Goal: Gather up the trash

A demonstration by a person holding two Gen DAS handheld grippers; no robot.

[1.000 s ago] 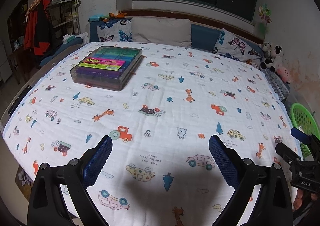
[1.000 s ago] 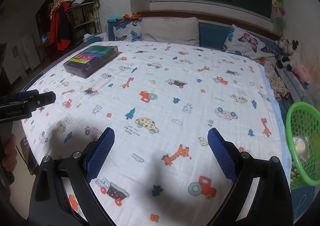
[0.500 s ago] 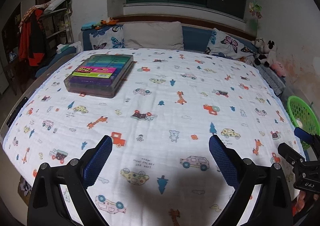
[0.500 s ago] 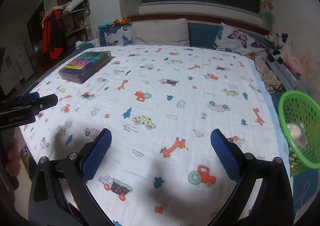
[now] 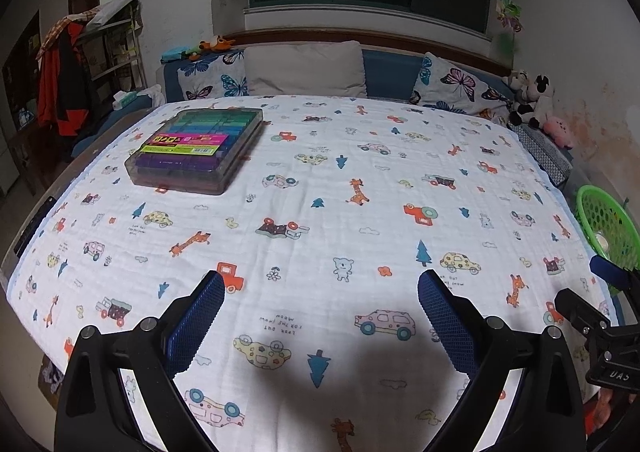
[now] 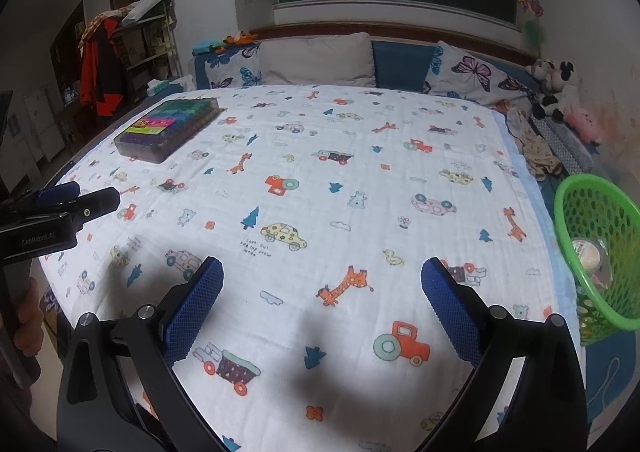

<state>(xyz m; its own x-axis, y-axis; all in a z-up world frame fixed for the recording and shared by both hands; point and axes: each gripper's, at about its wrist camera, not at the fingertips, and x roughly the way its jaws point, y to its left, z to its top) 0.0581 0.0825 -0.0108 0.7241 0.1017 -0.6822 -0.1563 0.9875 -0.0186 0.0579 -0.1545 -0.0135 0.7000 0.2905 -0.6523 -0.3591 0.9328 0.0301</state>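
The bed [image 5: 320, 211] carries a white quilted muslin blanket [image 6: 360, 187] printed with cars, giraffes and trees. A rectangular clear plastic case [image 5: 196, 147] of coloured blocks lies flat near its far left corner. A round green perforated plastic basket [image 6: 600, 248] stands beside the right edge and holds a lidded cup [image 6: 586, 252] and wrappers. The left gripper [image 5: 320, 316] and the right gripper [image 6: 322, 312] both have jaws released, holding nothing; the right jaws have just been opening. Their pads [image 6: 196, 304] are blue textured rubber.
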